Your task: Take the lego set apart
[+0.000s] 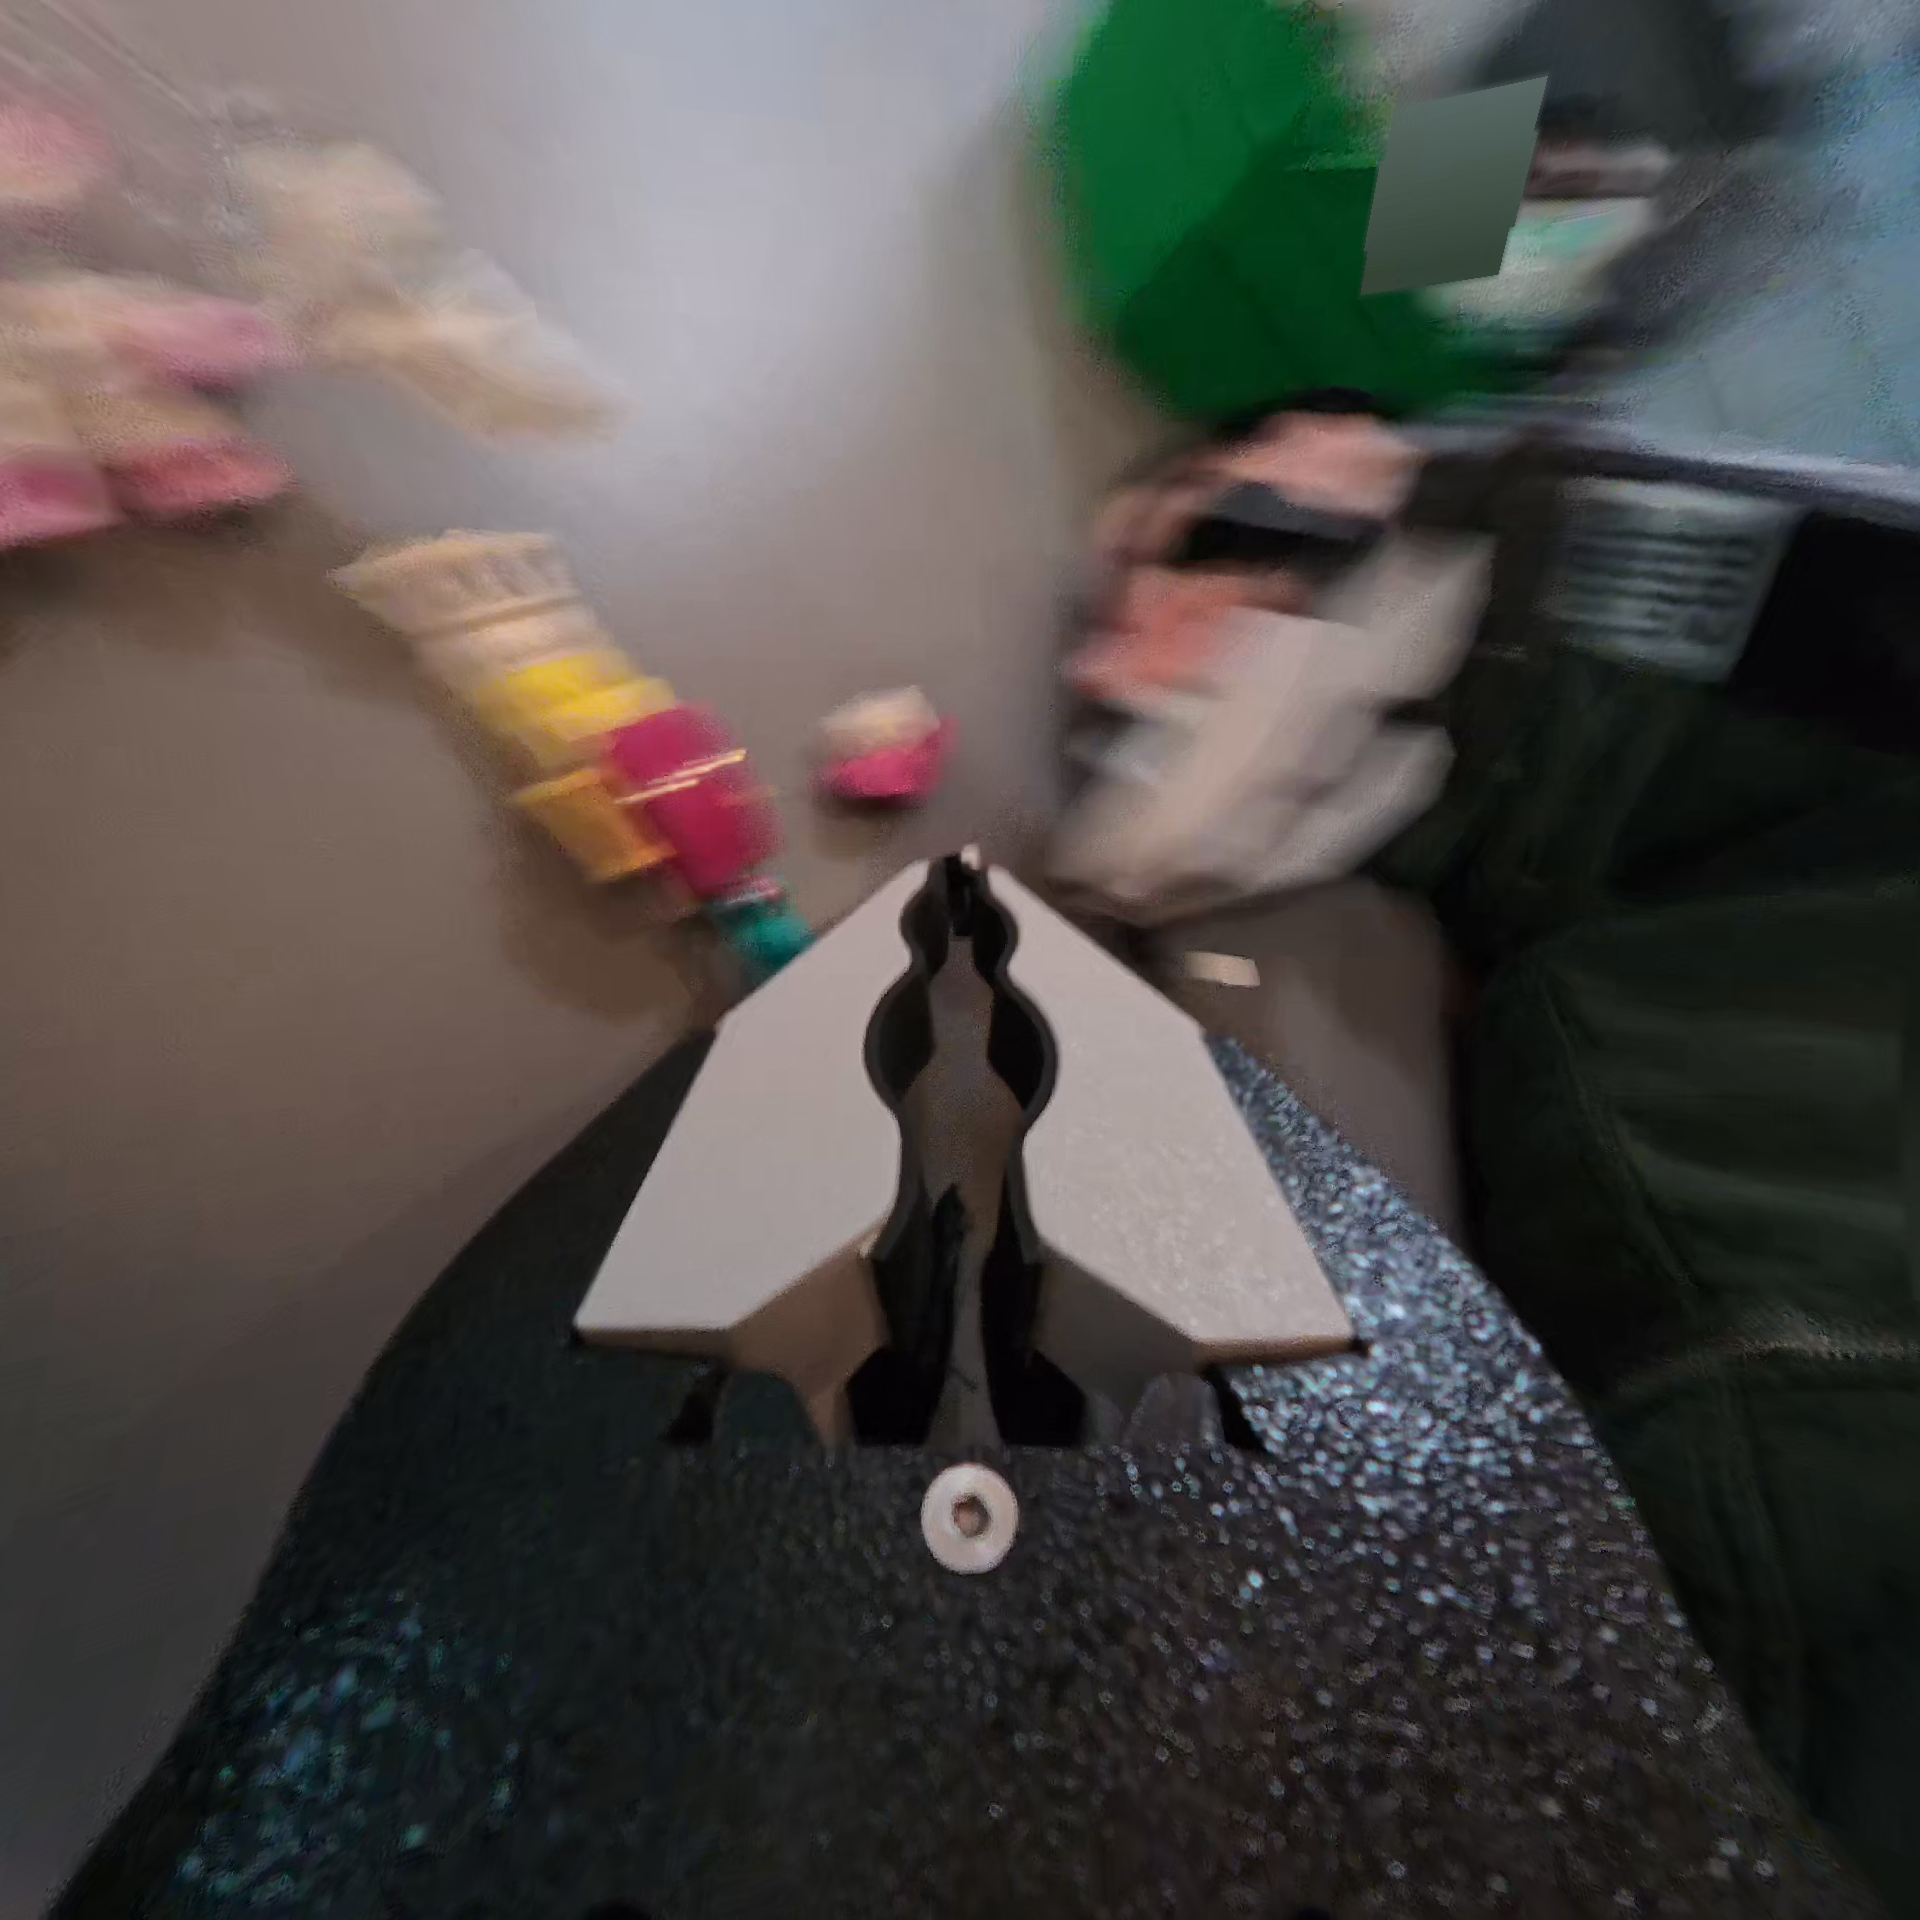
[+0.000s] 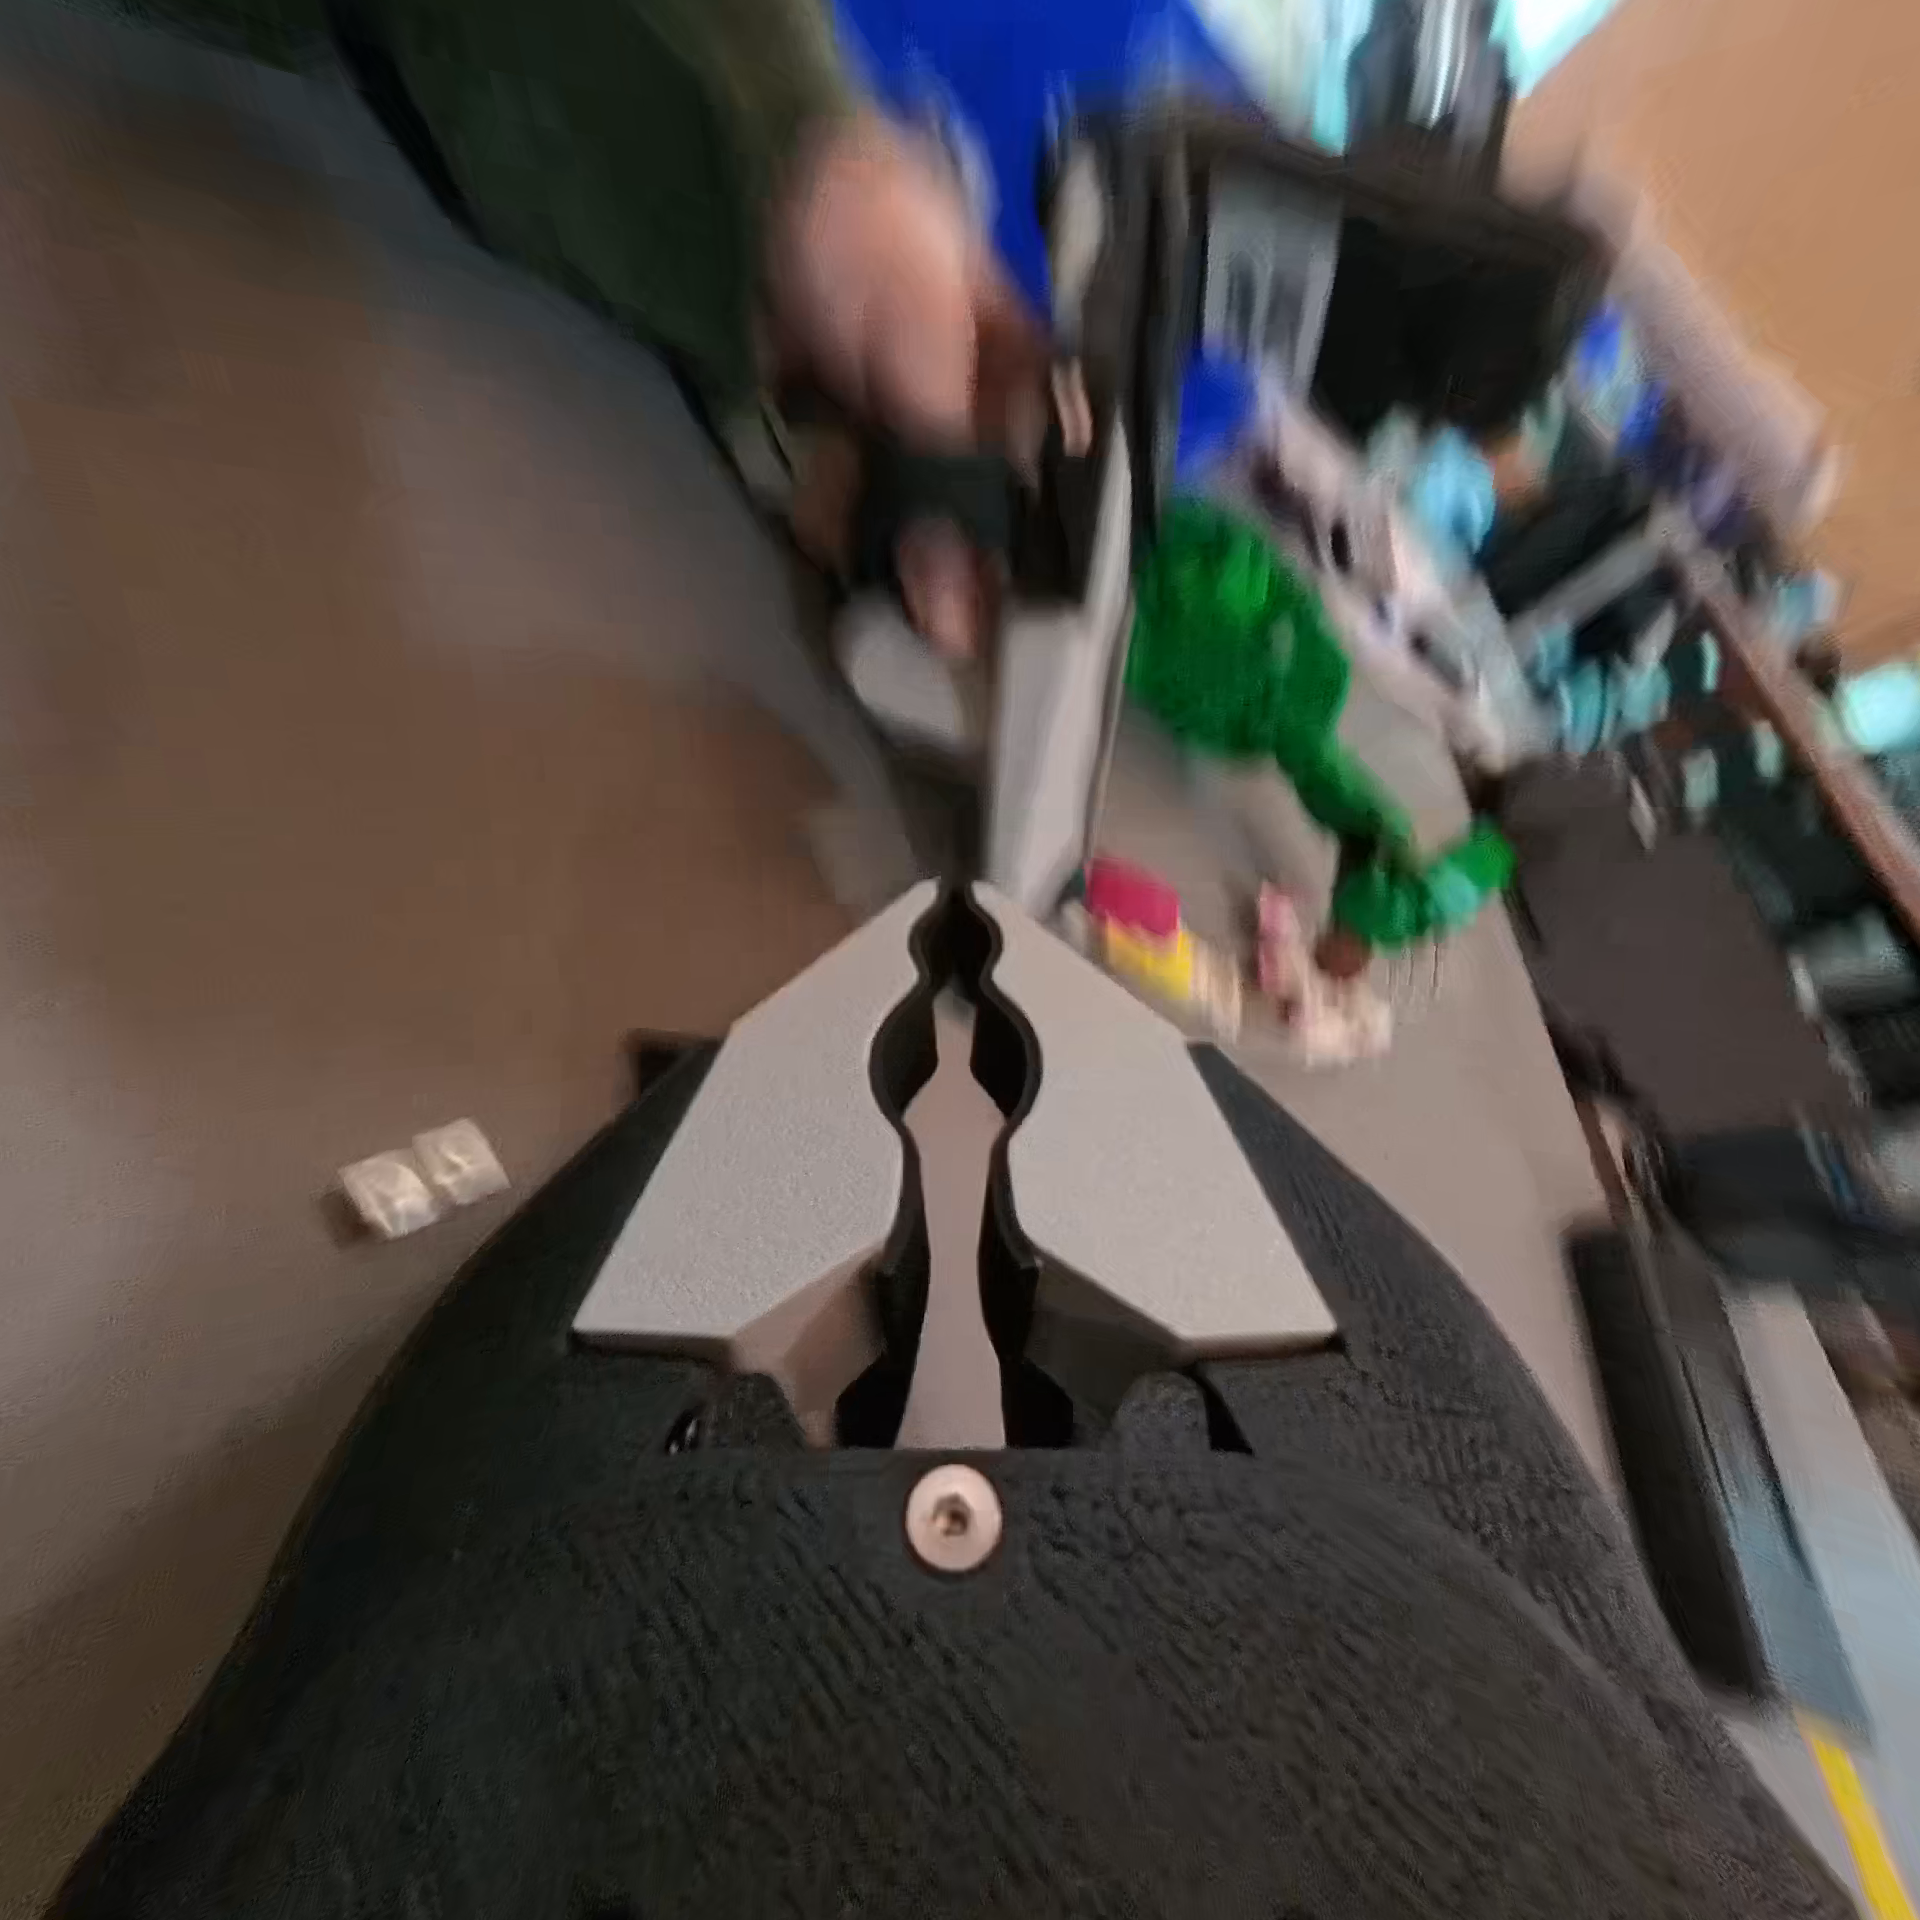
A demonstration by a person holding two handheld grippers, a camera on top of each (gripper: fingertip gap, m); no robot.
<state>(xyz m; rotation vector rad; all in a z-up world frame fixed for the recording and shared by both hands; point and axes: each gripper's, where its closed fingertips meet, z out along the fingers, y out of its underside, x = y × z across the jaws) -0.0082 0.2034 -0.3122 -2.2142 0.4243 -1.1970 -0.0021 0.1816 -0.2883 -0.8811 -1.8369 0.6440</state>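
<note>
Left wrist view — left gripper (image 1: 961, 862) closed beside lego stack (image 1: 582, 727).

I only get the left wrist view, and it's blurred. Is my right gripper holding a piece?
Observer: No. The right gripper has its jaws together with nothing between them.
Operator: Any loose pieces outside my view?
Observer: Yes. Two small pale square bricks lie side by side on the brown table, left of the right gripper.
Operator: How does my left gripper sit from that side?
Observer: The left gripper points down at the table, its tip close beside the red-and-yellow brick stack. The blur hides whether they touch.
</note>
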